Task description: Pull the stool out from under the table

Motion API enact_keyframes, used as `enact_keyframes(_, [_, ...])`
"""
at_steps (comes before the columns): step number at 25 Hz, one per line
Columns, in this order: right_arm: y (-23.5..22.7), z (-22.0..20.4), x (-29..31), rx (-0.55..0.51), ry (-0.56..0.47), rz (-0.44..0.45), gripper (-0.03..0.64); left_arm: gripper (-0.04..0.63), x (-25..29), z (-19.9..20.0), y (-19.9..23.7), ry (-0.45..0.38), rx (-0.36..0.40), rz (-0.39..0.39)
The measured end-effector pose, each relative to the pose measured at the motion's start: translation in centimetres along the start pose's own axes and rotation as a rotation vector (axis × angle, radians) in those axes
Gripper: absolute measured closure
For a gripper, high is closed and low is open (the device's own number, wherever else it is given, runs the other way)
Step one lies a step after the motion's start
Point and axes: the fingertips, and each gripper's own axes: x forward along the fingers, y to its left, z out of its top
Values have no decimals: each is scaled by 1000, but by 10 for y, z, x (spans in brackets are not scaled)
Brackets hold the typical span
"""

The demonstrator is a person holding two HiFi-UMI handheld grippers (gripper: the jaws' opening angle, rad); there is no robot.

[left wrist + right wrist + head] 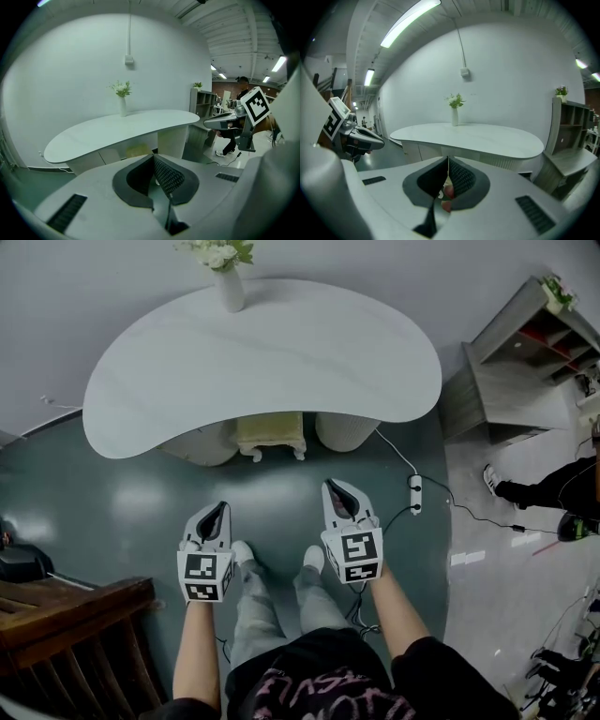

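**Stool tucked under tabletop, both tools held shut and well short of it**

The stool (270, 435), with its pale yellow cushion and white legs, is seen at the upper centre of the head view. It is parked beneath the near edge of the white tabletop (281, 352), and only its front strip and two legs are exposed. It is lodged between two rounded pedestals (202, 442), apparently the one gap that takes it, so the floor (112, 512) in front is left free. A vase (229, 287) is set at the tabletop's far edge, out of the way of any pull.

Lower in the frame, the left tool (217, 514) and the right tool (339, 495) are held side by side above the person's knees and aimed at the stool. In each tool's own view the jaws are shown closed tip to tip, with nothing gripped. The stool is judged to be out of reach from here. For a hold on its seat edge or a leg, the jaws would have to be parted and carried forward and down.
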Motion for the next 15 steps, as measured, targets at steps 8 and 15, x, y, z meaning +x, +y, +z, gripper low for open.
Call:
enact_keyframes(8, [-9, -27, 26, 15, 14, -52, 552, 581, 37, -35, 10, 31, 20, -45])
enact_keyframes(15, [1, -66, 54, 27, 43, -58, 529, 581, 79, -55, 32, 17, 17, -58])
